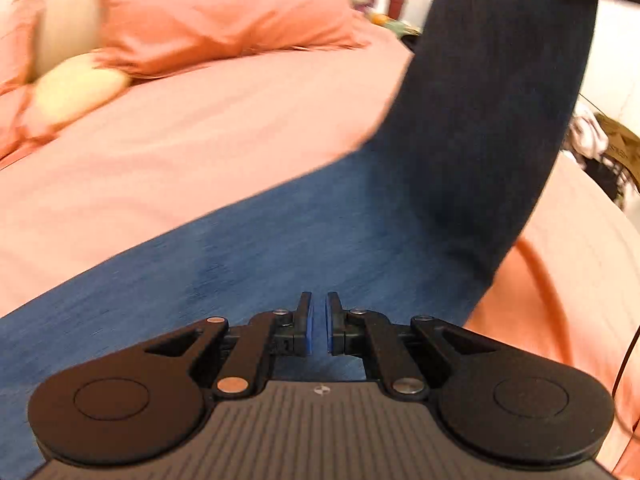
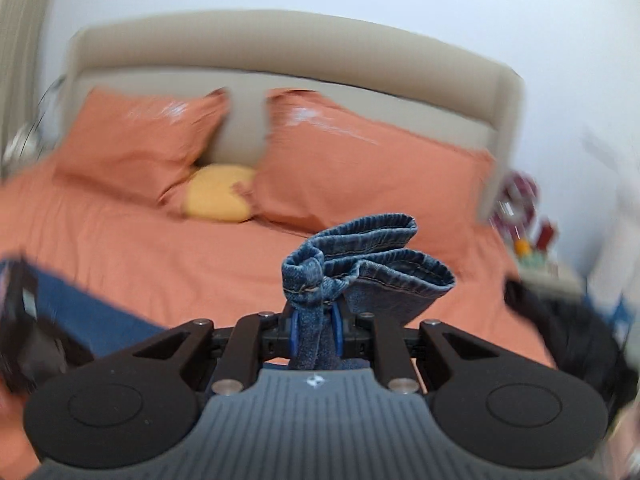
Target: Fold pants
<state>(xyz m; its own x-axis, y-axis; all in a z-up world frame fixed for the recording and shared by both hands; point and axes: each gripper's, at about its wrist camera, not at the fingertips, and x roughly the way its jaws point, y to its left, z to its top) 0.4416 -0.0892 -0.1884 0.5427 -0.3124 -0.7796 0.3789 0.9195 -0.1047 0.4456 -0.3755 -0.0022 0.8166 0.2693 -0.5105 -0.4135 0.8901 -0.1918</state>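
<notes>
while the right claw (image 2: pixel 315 330) is clamped on a bunched piece of the pants (image 2: pixel 360 264), the denim shows well its material — thick blue cloth with fine ribs, doubled hems and pale stitching, crumpled into a rough knot above the blue pads (image 2: pixel 294 330). in the left wrist view the pants (image 1: pixel 280 240) lie flat on the bed (image 1: pixel 180 152) as a wide smooth blue band, and one part rises up to the right as a dark, curved column. the left claw (image 1: pixel 319 324) hovers just over this flat denim with its two blue pads almost together, only a thin slit between them, and nothing is held there. the bed sheet is soft salmon cotton with light wrinkles. two pillows (image 2: pixel 352 168) of the same colour lean on a beige padded headboard (image 2: pixel 280 52) — a round yellow cushion (image 2: pixel 218 196) sits between them.
</notes>
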